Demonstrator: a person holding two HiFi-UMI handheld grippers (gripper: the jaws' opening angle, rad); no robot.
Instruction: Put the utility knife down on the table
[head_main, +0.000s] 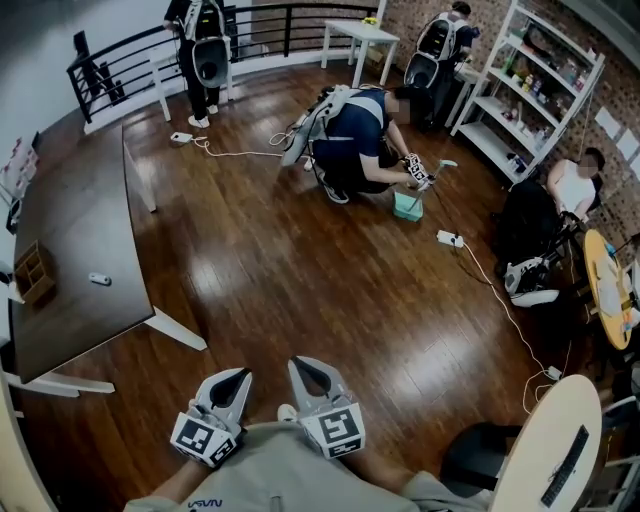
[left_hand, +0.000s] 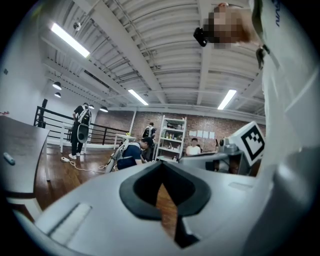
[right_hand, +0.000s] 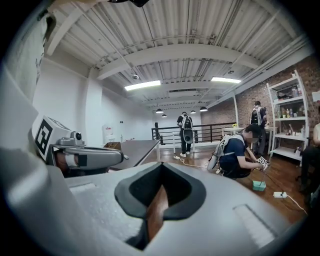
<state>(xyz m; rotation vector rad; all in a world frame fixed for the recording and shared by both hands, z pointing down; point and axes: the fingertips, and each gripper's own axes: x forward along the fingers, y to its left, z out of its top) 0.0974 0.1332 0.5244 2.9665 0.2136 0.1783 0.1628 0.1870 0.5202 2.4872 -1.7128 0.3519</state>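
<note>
Both grippers are held low, close to my body, over the wooden floor. The left gripper (head_main: 233, 377) and the right gripper (head_main: 304, 366) point forward side by side, each shut with nothing between its jaws. From the left gripper view the left gripper's (left_hand: 161, 164) tips meet, and so do the right gripper's (right_hand: 161, 165) in the right gripper view. No utility knife shows in either gripper. A small pale object (head_main: 99, 279) lies on the dark table (head_main: 80, 220) at the left; I cannot tell what it is.
A wooden box (head_main: 33, 272) stands at the table's left edge. A person crouches (head_main: 358, 140) by a teal box (head_main: 408, 205) on the floor ahead. Cables (head_main: 490, 285) run across the floor at the right, near a shelf unit (head_main: 525, 90). A round pale table (head_main: 555, 445) is at the lower right.
</note>
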